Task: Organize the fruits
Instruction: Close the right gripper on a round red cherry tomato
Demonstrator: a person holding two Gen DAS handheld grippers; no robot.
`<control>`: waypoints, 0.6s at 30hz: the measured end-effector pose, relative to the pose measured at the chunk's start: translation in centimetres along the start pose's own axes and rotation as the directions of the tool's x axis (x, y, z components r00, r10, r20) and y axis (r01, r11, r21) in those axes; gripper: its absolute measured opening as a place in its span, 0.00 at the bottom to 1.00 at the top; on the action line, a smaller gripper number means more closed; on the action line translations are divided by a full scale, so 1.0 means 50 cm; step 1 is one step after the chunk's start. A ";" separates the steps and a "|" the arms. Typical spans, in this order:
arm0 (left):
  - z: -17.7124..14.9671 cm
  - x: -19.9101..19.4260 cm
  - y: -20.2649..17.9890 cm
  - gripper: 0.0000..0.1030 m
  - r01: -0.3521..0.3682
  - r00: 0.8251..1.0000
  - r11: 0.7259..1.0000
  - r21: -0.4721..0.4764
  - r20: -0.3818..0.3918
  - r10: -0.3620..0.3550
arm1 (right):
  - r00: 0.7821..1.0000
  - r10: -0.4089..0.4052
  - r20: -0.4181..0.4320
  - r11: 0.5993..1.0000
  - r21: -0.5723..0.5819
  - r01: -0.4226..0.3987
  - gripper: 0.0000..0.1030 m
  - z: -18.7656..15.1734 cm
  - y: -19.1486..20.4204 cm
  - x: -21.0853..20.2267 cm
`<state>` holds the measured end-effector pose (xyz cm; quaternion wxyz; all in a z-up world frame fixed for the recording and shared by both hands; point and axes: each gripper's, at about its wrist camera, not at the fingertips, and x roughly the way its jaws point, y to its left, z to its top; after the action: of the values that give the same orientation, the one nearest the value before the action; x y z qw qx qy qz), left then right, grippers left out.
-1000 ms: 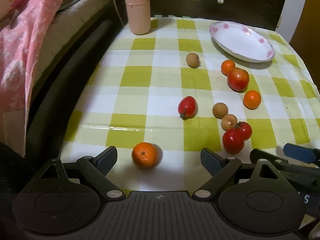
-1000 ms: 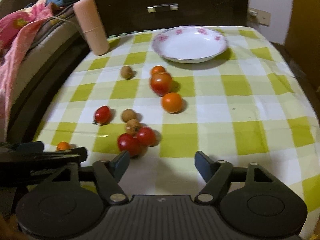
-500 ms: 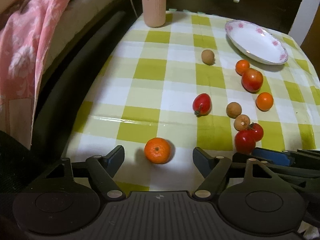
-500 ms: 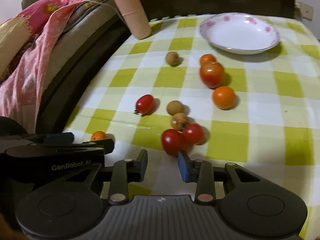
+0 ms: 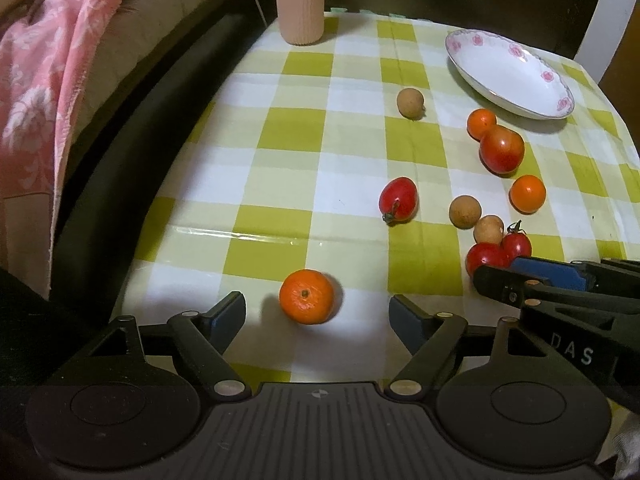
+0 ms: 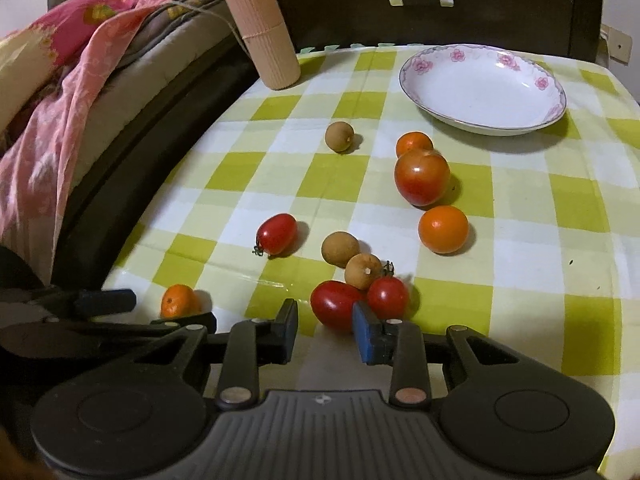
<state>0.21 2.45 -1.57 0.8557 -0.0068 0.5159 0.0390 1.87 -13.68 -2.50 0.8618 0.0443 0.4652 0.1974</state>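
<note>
A small mandarin lies near the table's front edge, between the fingers of my open left gripper; it also shows in the right wrist view. My right gripper is open, narrowed, just short of a red cherry tomato that touches a second tomato and a longan. A white flowered plate stands empty at the back. A large tomato, two small oranges, another cherry tomato and two more longans lie scattered between.
A ribbed pink cylinder stands at the back left corner of the checked tablecloth. A bed with a pink blanket runs along the left. A dark drawer cabinet stands behind the table.
Both grippers moved forward and left. The mandarin now sits centred between the left fingers. The right jaws narrowed and came up to the near cherry tomato.
</note>
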 end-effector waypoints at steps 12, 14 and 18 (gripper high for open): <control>0.002 0.006 0.007 0.83 0.017 1.000 1.000 -0.019 -0.021 -0.017 | 0.999 -0.028 -0.036 0.992 -0.121 0.024 0.30 0.012 0.003 0.020; 0.003 0.009 0.008 0.83 0.017 1.000 1.000 -0.023 -0.024 -0.018 | 0.999 -0.017 -0.049 0.993 -0.115 0.011 0.31 0.015 0.002 0.028; 0.005 0.011 0.009 0.83 0.013 1.000 0.999 -0.034 -0.023 -0.014 | 0.998 0.007 -0.067 0.995 -0.094 -0.013 0.32 0.019 -0.005 0.038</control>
<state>0.64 2.97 -1.95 0.8497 -0.0251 0.5249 0.0420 3.65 -13.09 -3.50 0.8459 -0.0007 0.4835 0.2250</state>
